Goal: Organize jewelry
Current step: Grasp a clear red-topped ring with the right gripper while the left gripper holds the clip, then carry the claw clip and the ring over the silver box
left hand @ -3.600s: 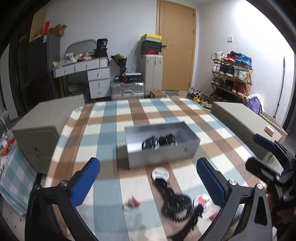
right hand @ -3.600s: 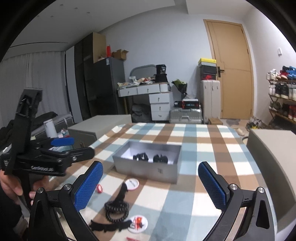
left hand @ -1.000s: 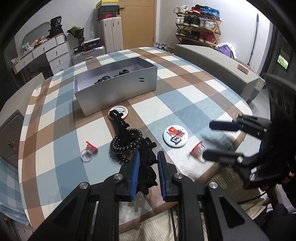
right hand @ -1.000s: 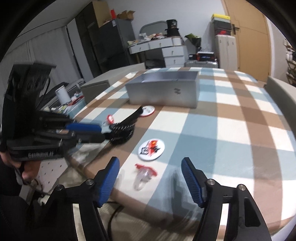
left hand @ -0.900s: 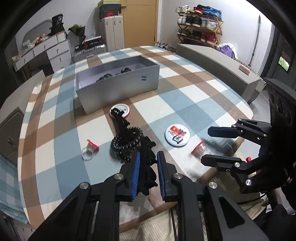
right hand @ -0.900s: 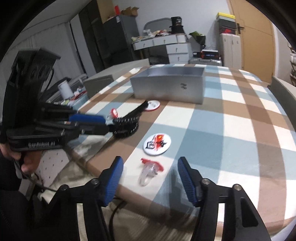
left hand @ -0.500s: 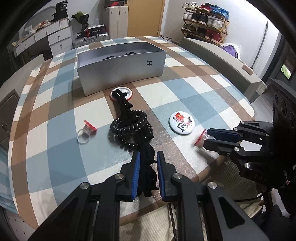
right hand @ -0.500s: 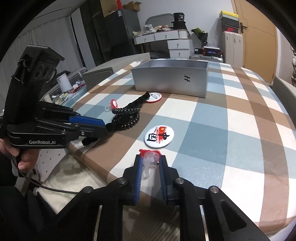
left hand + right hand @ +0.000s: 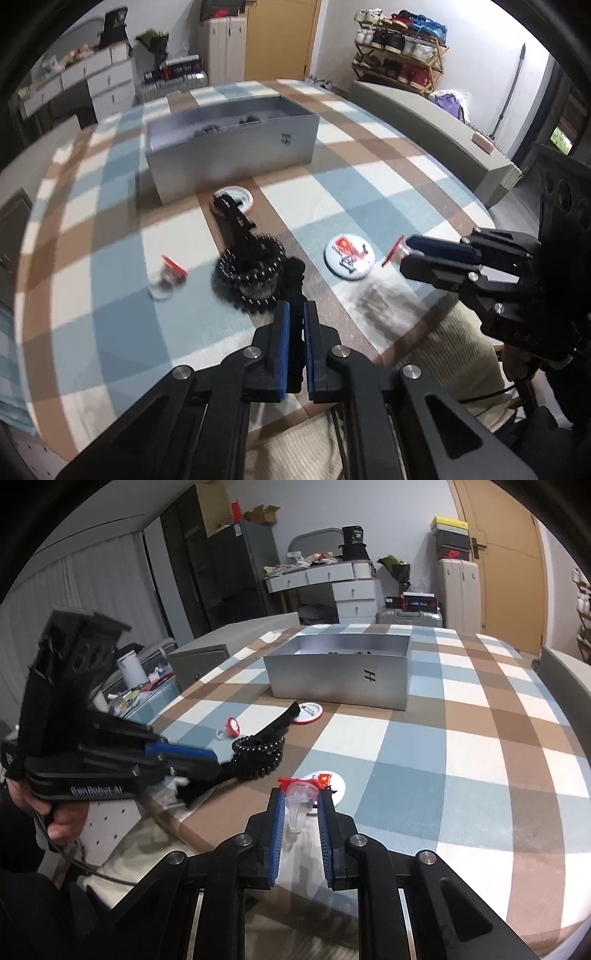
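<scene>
My left gripper (image 9: 294, 314) is shut on the near end of a black strap (image 9: 295, 275) that runs through a coil of black beads (image 9: 255, 266) toward the silver box (image 9: 236, 155). My right gripper (image 9: 301, 803) is shut on a clear ring with a red top (image 9: 301, 794) and holds it just above the table; it also shows in the left wrist view (image 9: 404, 249). A second red-topped ring (image 9: 166, 277) lies left of the beads. A white badge (image 9: 347, 254) lies right of them. The box holds dark items (image 9: 210, 129).
A red-rimmed round badge (image 9: 240, 195) lies under the strap's far end, in front of the box. The checked tablecloth (image 9: 369, 184) covers the table. The table's near edge is close below both grippers. A grey bench (image 9: 424, 118) stands to the right.
My right gripper closed on the clear red-topped ring and lifted it slightly off the table. My left gripper stays shut on the black strap and has moved little.
</scene>
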